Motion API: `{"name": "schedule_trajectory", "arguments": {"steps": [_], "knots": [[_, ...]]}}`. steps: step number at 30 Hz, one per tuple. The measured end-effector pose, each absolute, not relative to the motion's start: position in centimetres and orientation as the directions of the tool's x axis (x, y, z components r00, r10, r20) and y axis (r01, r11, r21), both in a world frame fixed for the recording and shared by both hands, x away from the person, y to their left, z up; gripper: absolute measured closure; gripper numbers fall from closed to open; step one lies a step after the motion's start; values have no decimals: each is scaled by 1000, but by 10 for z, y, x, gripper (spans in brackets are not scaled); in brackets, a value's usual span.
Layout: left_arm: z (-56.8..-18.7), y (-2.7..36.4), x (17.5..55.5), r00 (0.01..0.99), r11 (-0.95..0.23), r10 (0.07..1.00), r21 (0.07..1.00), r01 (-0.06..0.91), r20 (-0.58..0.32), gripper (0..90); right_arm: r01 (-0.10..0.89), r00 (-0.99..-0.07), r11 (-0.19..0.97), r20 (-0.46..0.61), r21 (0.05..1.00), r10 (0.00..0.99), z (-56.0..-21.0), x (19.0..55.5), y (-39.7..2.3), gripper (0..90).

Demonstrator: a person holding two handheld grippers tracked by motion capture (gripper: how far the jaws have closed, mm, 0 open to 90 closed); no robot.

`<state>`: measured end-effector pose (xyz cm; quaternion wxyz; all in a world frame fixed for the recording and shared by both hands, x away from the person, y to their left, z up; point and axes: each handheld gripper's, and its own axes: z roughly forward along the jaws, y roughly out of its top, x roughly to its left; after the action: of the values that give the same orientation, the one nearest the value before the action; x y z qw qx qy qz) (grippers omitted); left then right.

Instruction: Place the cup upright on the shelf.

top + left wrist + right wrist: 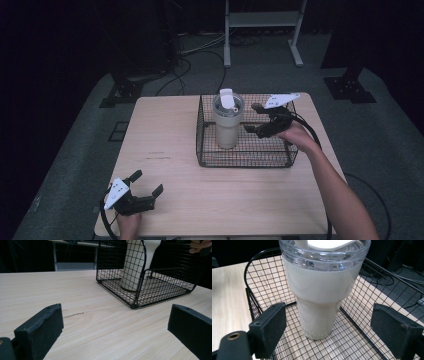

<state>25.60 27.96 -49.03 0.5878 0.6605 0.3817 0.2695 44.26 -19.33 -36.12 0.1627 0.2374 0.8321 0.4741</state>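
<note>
Right gripper [254,118] hovers inside the black wire basket [246,160], jaws spread wide and empty, facing the cream tapered tumbler with a clear plastic lid [322,295] standing upright there. Its smooth, rigid wall looks slippery; the narrower lower body seems the best hold. Left gripper [147,183] rests open on the pale wooden counter [240,200].

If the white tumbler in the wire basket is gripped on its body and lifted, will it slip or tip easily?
The tumbler looks smooth and glossy, so it may slip. It narrows toward the base, so a grip low down could slide. Tall on a small foot, it probably tips if pushed near its clear lid; the wire basket would likely catch it.
</note>
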Motion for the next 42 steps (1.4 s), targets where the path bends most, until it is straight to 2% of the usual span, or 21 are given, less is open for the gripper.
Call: {"name": "schedule_trajectory", "arguments": {"steps": [42], "knots": [[-490, 278, 257, 561, -40, 824, 981, 189, -74, 0, 210, -847, 447, -67, 869, 528, -358, 390, -221, 129]]}}
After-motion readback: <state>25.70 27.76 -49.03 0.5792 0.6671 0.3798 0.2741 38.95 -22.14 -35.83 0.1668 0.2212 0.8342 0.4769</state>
